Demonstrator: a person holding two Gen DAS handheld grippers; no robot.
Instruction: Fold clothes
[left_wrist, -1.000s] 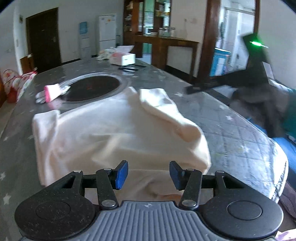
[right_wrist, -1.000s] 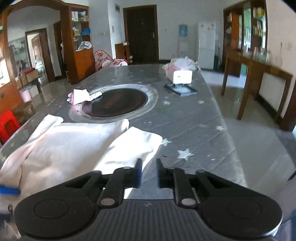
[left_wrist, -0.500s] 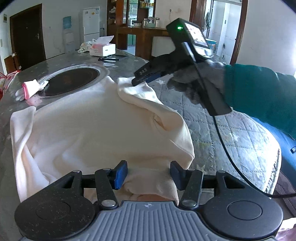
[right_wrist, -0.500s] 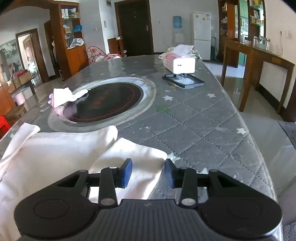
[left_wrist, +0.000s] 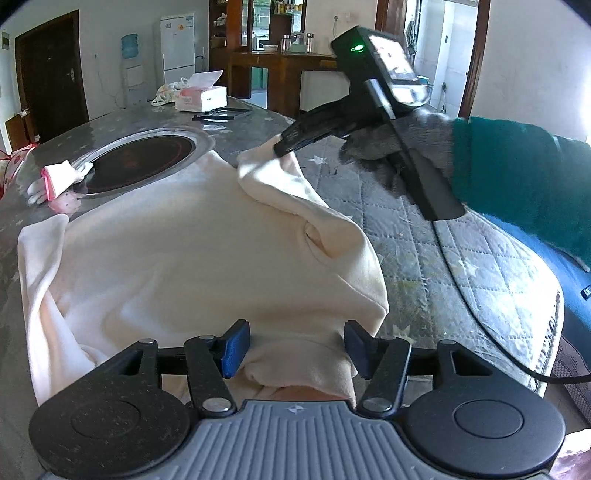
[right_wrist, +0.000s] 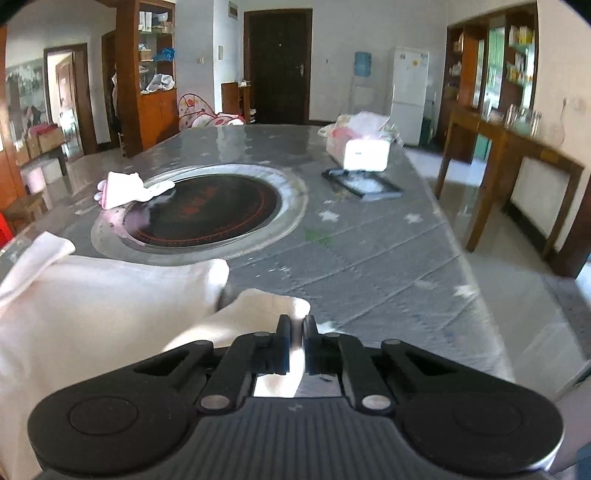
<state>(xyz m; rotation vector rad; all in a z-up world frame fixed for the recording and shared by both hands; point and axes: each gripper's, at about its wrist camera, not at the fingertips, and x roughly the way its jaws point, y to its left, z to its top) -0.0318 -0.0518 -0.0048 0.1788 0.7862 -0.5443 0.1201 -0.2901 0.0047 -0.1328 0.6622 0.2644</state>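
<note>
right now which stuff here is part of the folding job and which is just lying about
Part of the job:
- cream garment
- right tongs, shut on its sleeve end
- left tongs, opening, with the near edge bunched between them

Just lying about:
- pink and white glove
- tissue box
- black frame
- round cooktop

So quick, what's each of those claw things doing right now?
Left gripper: jaws opening, cloth bunched between them, not pinched.
Right gripper: shut on the cloth's sleeve end.

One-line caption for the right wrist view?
Right gripper shut on a sleeve end of the cream garment on the grey table.
</note>
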